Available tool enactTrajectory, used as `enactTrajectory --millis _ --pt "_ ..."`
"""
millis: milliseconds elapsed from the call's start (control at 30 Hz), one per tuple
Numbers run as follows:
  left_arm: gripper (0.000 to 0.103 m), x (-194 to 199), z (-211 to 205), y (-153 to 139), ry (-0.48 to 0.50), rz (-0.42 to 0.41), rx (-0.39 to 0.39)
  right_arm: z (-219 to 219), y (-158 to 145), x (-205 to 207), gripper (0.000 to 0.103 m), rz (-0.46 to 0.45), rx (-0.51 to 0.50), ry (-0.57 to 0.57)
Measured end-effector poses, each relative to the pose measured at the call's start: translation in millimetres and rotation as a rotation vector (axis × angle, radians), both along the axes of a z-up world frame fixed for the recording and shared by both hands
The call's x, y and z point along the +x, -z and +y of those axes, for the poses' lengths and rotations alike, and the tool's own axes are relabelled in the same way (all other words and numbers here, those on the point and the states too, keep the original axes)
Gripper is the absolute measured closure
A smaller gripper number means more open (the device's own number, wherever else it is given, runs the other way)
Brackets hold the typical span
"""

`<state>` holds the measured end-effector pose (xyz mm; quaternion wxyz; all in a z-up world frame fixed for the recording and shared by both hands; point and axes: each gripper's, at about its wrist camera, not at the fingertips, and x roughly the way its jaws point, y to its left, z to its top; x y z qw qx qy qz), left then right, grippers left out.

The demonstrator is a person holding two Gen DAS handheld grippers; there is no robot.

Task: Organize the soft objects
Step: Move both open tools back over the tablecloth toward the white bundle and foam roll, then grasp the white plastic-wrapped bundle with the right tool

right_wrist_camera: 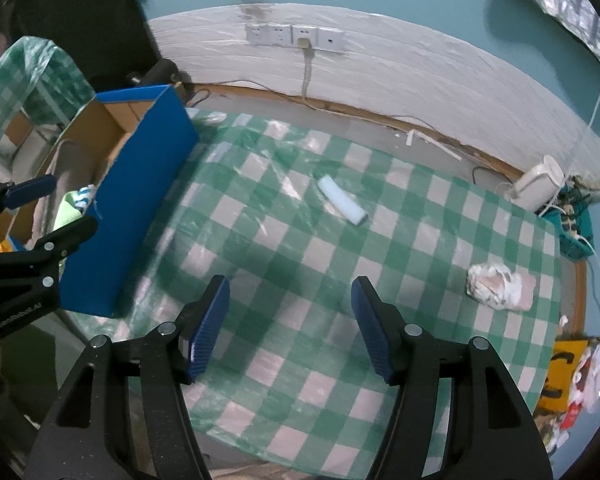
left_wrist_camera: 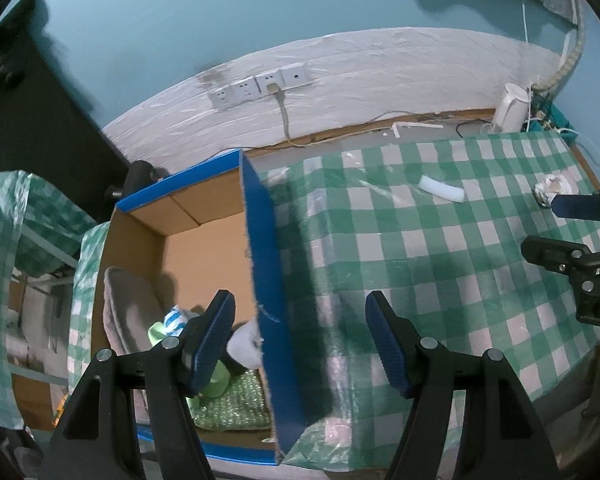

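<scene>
Hovering above the right wall of the blue cardboard box (left_wrist_camera: 276, 312), my left tongs (left_wrist_camera: 300, 344) stood spread wide and held nothing; one finger hung over the inside of the box and the other over the green checked cloth (left_wrist_camera: 440, 248) of the bench. Inside the box I saw several soft things lying together: a grey flat piece (left_wrist_camera: 128, 304) leaning on the left wall, a blue-and-white striped item (left_wrist_camera: 176, 318), a white soft lump (left_wrist_camera: 246, 346) beside the blue wall, something light green (left_wrist_camera: 216, 384) and a green knitted pad (left_wrist_camera: 232, 404) at the bottom. My right tongs (right_wrist_camera: 290, 328) were also spread and empty, above the bare cloth near the front edge of the bench. On the cloth, well apart from the box, lay a white foam roll (right_wrist_camera: 342, 200) near the middle, and a crumpled white bundle (right_wrist_camera: 498, 280) rested toward the right edge. A white kettle (right_wrist_camera: 538, 186) stood at the far right corner.
</scene>
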<state>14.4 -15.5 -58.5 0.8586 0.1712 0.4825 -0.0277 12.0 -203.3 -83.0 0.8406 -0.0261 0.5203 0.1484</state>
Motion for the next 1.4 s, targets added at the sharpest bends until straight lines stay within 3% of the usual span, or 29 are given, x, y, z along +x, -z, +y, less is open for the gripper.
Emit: enactTrajectory --millis 733,1067,1400 --pt "0.034 17.1 -68.7 32.3 0.079 0.084 0.036 -95.4 43.5 -0.5 0.032 0.095 -0.005 0.215" --pt "0.034 54.6 -98.2 51.2 0.061 0.131 0.04 -152.0 71.5 20.0 0.032 0.198 -0.046 0.302" --pt "0.03 101.4 -123.4 73.1 0.047 0.186 0.019 -215.3 98.7 50.7 0.032 0.323 -0.005 0.45"
